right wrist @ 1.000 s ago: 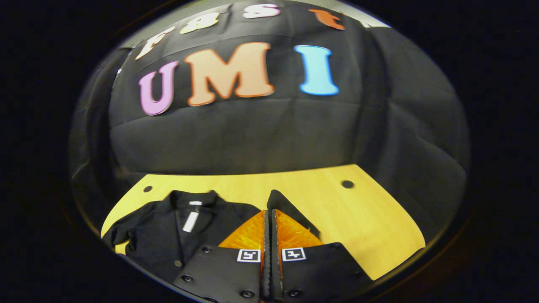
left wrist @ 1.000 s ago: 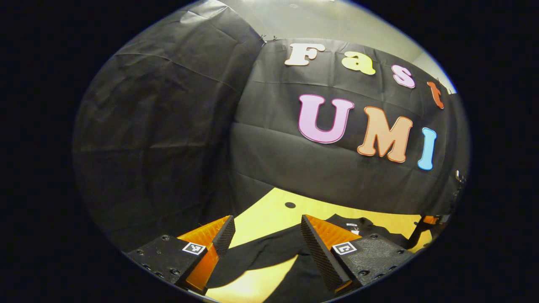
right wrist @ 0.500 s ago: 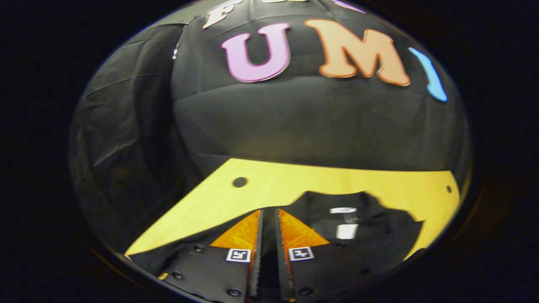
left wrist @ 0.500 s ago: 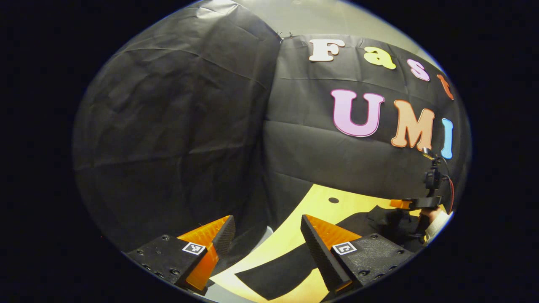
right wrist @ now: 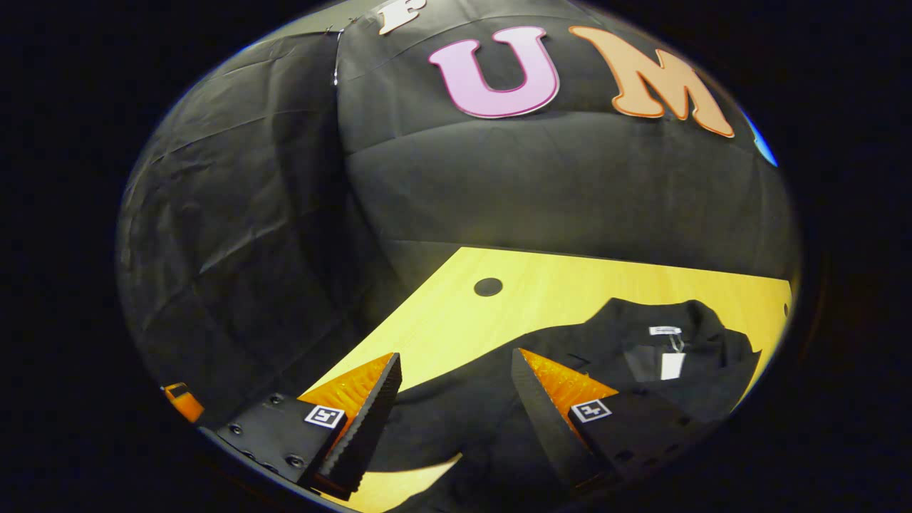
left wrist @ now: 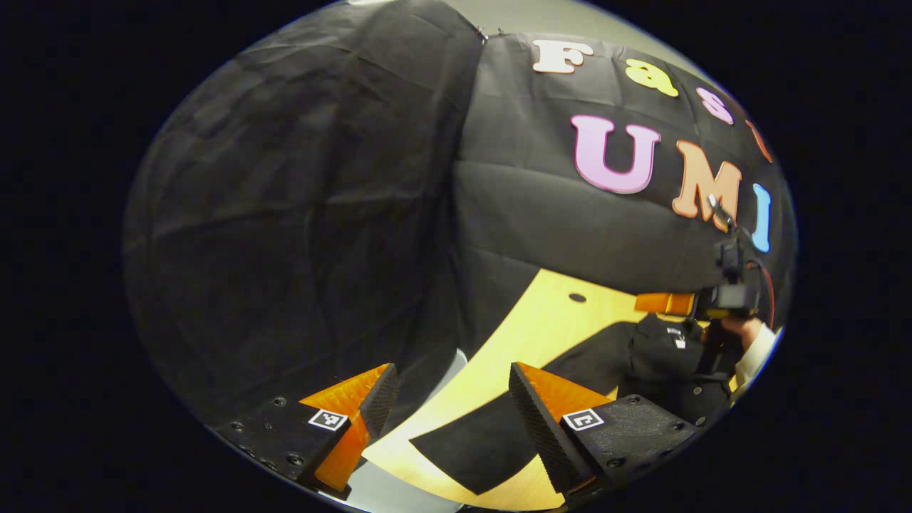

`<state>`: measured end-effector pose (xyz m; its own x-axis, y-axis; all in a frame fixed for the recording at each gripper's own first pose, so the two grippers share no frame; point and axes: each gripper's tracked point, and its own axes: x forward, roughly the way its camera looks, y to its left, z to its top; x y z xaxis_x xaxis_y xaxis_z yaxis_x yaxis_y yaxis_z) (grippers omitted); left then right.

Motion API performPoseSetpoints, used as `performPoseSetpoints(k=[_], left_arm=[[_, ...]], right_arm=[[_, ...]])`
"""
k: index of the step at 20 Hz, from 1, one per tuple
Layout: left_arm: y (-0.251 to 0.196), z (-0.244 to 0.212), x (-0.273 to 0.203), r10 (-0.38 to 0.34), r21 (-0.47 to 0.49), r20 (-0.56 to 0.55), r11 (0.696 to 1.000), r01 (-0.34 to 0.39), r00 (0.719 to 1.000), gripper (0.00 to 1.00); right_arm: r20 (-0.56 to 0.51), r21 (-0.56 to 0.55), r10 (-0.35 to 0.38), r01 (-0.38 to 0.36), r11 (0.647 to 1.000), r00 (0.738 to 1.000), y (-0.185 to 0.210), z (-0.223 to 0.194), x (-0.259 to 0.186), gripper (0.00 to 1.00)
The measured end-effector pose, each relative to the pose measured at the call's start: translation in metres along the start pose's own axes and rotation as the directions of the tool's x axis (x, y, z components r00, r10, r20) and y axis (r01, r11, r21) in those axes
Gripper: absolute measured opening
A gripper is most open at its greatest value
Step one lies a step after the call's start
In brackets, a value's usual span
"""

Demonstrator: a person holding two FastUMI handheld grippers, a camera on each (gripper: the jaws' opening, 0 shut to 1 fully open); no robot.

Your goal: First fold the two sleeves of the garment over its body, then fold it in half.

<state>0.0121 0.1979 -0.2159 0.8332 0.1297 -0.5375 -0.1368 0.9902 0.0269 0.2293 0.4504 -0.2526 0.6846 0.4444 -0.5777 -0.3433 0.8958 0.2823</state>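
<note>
Over the yellow wooden table [right wrist: 570, 285], both orange-fingered grippers, left gripper [left wrist: 452, 385] and right gripper [right wrist: 456, 370], are hovering wide apart above the black long-sleeved garment [right wrist: 641, 370].

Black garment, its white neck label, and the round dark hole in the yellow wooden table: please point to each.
Black garment [right wrist: 456, 399]: right gripper view, on its body cloth.
White neck label [right wrist: 671, 365]: right gripper view, label's middle.
Round dark hole [right wrist: 488, 287]: right gripper view, hole's centre.

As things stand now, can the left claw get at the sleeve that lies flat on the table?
Probably yes: the left claw is open, the sleeve lies flat just ahead of it, and nothing stands between.
</note>
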Motion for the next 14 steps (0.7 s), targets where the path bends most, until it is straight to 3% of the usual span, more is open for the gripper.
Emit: performPoseSetpoints(k=[5, 9, 12, 14], left_arm=[[-0.024, -0.061, 0.017, -0.052, -0.005, -0.144, 0.999, 0.051, 0.988, 0.94], [-0.034, -0.113, 0.03, -0.051, 0.001, -0.263, 0.999, 0.053, 0.963, 0.94], [-0.029, -0.144, 0.036, -0.004, 0.017, -0.351, 1.0, 0.011, 0.937, 0.95], [-0.028, -0.145, 0.041, 0.014, 0.077, -0.309, 0.997, 0.011, 0.951, 0.95]], right_arm=[[0.095, 0.061, -0.129, 0.123, 0.99, 0.987, -0.077, 0.018, -0.092, 0.96], [0.157, 0.09, -0.249, 0.237, 0.967, 0.956, -0.137, 0.029, -0.165, 0.99], [0.207, 0.148, -0.299, 0.272, 0.951, 0.931, -0.163, 0.037, -0.21, 0.99], [0.247, 0.19, -0.33, 0.288, 0.938, 0.911, -0.176, 0.043, -0.236, 0.99]])
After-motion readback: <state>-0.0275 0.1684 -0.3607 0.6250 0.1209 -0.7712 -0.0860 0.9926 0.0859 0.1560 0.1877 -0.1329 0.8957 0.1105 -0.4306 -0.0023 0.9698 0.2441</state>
